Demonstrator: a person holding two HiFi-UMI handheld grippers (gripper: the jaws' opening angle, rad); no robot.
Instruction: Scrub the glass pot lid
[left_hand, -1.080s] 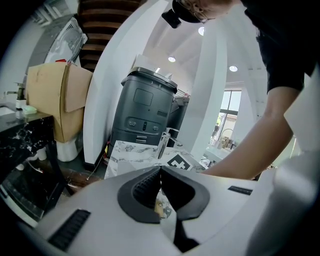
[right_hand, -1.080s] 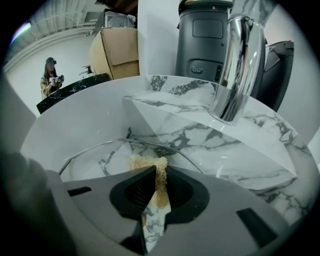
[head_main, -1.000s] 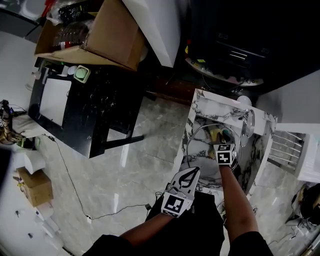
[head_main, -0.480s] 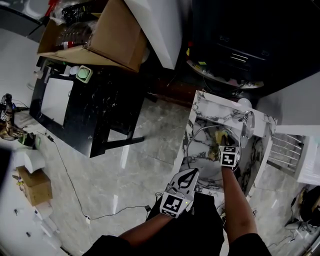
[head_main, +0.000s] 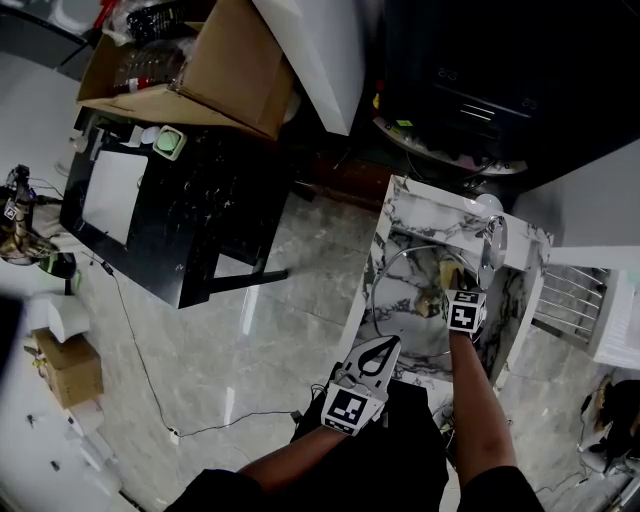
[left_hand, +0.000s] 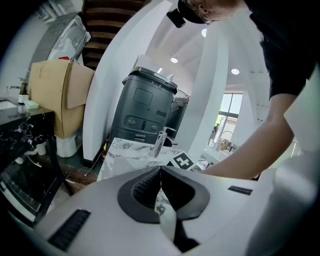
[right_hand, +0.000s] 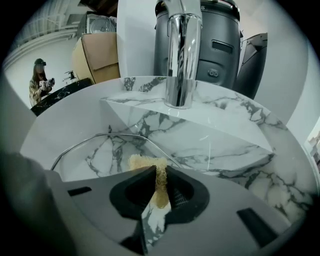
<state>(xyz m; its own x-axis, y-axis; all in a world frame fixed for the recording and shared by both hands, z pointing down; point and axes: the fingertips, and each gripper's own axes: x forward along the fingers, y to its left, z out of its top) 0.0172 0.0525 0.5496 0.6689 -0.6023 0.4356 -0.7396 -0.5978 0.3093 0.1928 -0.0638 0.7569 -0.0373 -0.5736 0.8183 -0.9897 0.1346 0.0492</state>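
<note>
The glass pot lid (head_main: 408, 292) lies in the marble sink (head_main: 400, 215); its metal rim (right_hand: 107, 136) arcs across the basin in the right gripper view. My right gripper (head_main: 448, 296) reaches into the sink over the lid's right part. It (right_hand: 159, 172) is shut on a yellowish scrub sponge (right_hand: 149, 164), which sticks out past the jaws just over the glass. My left gripper (head_main: 374, 358) hovers outside the sink at its near left corner, away from the lid. In its own view the left gripper (left_hand: 160, 170) has its jaws closed together with nothing between them.
A chrome faucet (right_hand: 180, 55) stands at the sink's back edge, with a dark grey appliance (right_hand: 215, 40) behind it. A black table (head_main: 190, 210) and a cardboard box (head_main: 225, 70) stand to the left across the floor. A wire rack (head_main: 570, 295) is right of the sink.
My right gripper with the sponge has slid a little to the right and nearer across the lid. The left gripper has hardly moved.
</note>
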